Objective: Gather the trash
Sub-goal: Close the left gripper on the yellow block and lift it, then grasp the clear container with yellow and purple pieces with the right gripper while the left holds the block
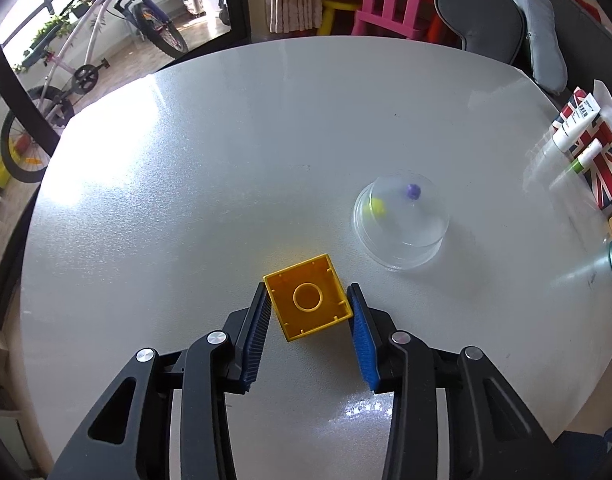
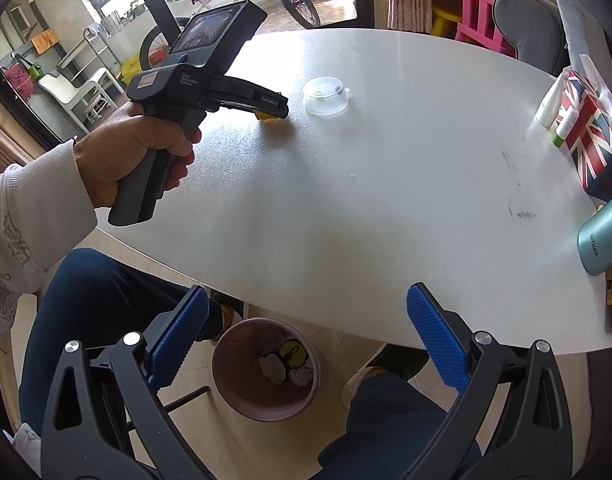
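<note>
A yellow toy block (image 1: 309,304), hollow side up, lies on the white round table (image 1: 226,160). My left gripper (image 1: 307,288) straddles it, with both blue pads touching its opposite sides. From the right wrist view, a hand holds that left gripper (image 2: 274,109) low over the block (image 2: 266,115). My right gripper (image 2: 306,291) is open and holds nothing. It hangs over the table's near edge, above a pink trash bin (image 2: 262,410) on the floor that has scraps inside.
A clear lidded dish (image 1: 401,224) with small yellow and purple bits stands right of the block. A Union Jack box (image 2: 585,132) with tubes and a teal flask (image 2: 603,236) sit at the table's right edge. The person's legs flank the bin.
</note>
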`<action>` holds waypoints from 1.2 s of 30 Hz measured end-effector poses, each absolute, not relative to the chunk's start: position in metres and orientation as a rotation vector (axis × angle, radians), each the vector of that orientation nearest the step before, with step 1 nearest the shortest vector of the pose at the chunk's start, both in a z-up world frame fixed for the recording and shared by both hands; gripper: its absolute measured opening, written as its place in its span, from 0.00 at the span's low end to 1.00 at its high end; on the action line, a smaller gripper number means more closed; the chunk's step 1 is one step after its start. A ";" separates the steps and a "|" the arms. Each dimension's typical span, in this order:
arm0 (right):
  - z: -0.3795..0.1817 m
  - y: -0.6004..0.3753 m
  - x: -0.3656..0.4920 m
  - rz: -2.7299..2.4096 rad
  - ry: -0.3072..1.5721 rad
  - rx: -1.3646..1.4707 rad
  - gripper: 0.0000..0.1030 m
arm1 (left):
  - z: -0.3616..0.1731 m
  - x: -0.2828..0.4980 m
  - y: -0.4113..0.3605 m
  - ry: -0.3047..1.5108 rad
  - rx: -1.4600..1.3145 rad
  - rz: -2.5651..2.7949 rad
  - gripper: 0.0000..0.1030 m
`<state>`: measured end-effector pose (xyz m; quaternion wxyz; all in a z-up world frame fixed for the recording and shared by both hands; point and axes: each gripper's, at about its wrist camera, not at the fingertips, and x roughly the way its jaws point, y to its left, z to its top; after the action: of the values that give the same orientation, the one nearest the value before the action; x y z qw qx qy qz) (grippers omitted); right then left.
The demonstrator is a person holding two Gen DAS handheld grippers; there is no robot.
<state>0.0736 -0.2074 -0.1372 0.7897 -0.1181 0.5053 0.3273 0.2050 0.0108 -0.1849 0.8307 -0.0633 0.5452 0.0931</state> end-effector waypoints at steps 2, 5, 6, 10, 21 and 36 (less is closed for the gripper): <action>-0.135 -0.204 0.076 0.704 1.078 -0.263 0.95 | -0.179 0.200 0.012 1.145 -0.128 0.187 0.38; -0.132 -0.196 0.082 0.705 1.063 -0.274 0.95 | -0.169 0.186 0.016 1.122 -0.113 0.172 0.38; -0.131 -0.193 0.084 0.705 1.056 -0.281 0.95 | -0.165 0.181 0.017 1.113 -0.108 0.167 0.38; -0.128 -0.182 0.097 0.697 1.037 -0.299 0.95 | -0.149 0.158 0.023 1.079 -0.099 0.150 0.38; -0.128 -0.138 0.147 0.699 1.022 -0.354 0.95 | -0.119 0.114 0.033 1.006 -0.065 0.116 0.38; -0.156 -0.082 0.219 0.668 1.083 -0.414 0.95 | -0.118 0.095 0.048 0.992 -0.075 0.103 0.38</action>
<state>0.2187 -0.0815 -0.1562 0.7845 -0.1918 0.5020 0.3095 0.0948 0.0484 -0.1183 0.8776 -0.0360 0.4755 0.0492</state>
